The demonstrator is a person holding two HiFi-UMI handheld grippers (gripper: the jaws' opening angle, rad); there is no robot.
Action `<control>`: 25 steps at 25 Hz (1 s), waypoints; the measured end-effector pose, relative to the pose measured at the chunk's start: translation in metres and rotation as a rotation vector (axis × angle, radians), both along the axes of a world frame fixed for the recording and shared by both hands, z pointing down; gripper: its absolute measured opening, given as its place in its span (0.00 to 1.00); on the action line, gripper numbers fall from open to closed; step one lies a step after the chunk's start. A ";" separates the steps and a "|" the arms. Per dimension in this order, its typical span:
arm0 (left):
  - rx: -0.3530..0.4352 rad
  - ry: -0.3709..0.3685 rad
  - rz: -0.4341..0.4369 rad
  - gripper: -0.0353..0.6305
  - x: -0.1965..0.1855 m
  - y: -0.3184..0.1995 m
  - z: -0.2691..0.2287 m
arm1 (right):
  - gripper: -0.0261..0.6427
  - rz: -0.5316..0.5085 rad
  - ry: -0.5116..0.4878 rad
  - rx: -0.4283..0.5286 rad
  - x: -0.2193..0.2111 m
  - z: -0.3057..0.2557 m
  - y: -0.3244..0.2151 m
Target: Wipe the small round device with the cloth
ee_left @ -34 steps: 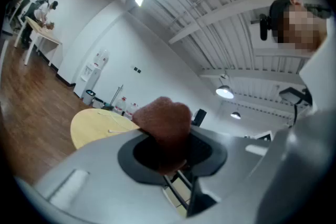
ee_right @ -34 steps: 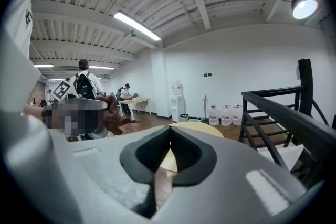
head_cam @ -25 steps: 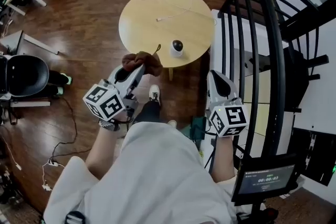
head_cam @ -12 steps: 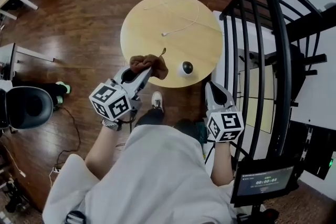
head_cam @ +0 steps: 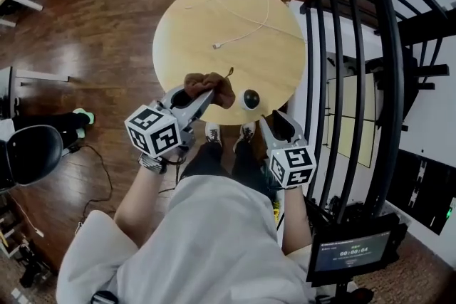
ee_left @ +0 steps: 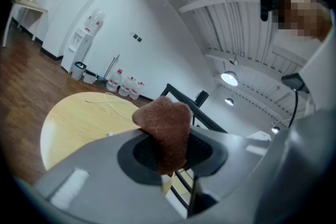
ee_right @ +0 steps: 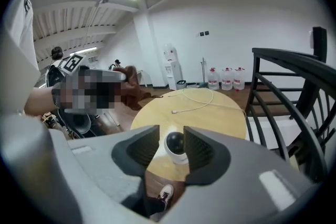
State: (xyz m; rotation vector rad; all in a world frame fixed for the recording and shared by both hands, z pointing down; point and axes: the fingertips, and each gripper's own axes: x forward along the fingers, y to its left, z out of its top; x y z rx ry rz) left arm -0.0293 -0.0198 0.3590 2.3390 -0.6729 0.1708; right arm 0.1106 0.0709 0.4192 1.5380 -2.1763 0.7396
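Two grippers and one round wooden table (head_cam: 178, 32), entered by view.

Head view: we log the left gripper (head_cam: 201, 96) clamped on a brown cloth (head_cam: 211, 85) over the table's near edge. The cloth is just beside the small round device (head_cam: 250, 97), a white body with a dark dome standing on the table near that edge. The right gripper (head_cam: 275, 122) sits near the device, apart from it. Only this view gives the white cable (head_cam: 246, 7) in its full loop and a small screen (head_cam: 354, 250) whose digits read 00:00:04.

Left gripper view: the cloth is bunched between closed jaws.

Right gripper view: the jaws are apart, having just been opening. The device shows through the gap beyond them, with no pad pressing it. Water bottles (ee_right: 226, 77) and a dispenser (ee_right: 172, 65) stand at the far wall.
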 end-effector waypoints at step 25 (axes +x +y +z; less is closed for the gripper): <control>-0.078 -0.312 0.427 0.22 0.081 0.013 0.095 | 0.48 -0.232 0.209 -0.184 -0.061 0.089 -0.015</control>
